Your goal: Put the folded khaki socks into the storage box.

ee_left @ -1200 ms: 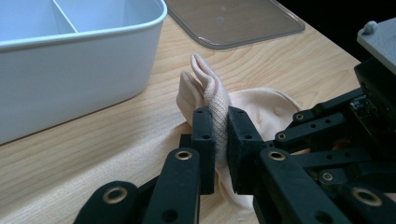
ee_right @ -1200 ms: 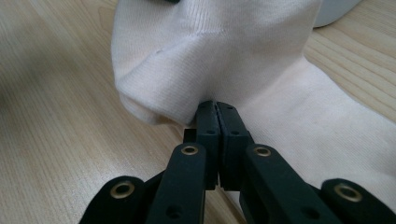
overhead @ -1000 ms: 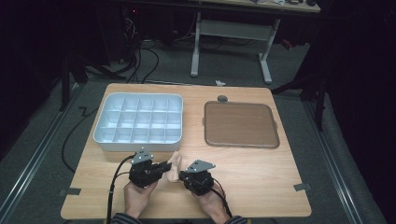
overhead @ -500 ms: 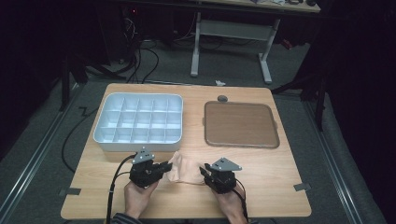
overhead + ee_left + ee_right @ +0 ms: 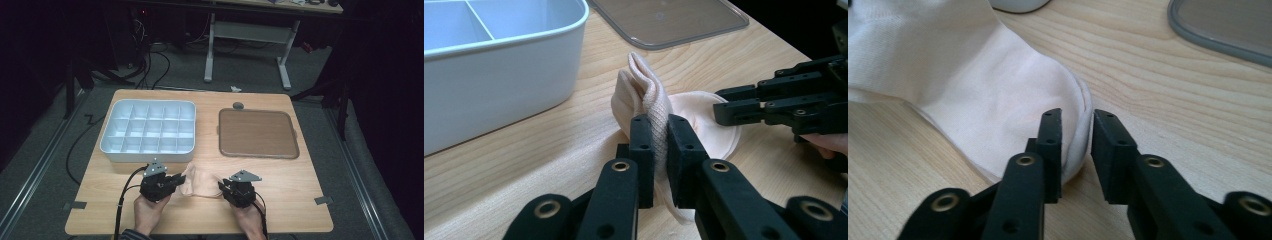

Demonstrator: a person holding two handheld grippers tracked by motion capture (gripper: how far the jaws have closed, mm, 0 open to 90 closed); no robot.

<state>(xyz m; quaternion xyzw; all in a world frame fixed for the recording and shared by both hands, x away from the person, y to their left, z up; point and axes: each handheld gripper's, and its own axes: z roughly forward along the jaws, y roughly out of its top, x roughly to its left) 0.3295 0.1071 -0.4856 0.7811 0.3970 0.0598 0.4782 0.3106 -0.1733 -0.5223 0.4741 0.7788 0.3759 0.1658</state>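
Centrally, a light wooden table (image 5: 300, 180) carries every item listed. At its far left sits a white compartment tray (image 5: 148, 131), divided into a grid of small cells. At the far right, well apart from the tray, lies a flat brown lid (image 5: 257, 133) with a grey rim, and a small dark round object (image 5: 238, 105) lies just beyond its far edge. Near the front edge, between the two hands, lies a pale peach cloth (image 5: 200, 181), bunched on its left side and spread flat to the right. The left gripper (image 5: 656, 150) has its jaws clamped on a raised, ribbed fold of the cloth, held upright above the tabletop. The right gripper (image 5: 1075, 145) stands at the cloth's rounded, stitched right edge; its jaws have just been closing, the hem sits in the narrow gap between them, against the left pad, and whether the right pad presses on it cannot be told.
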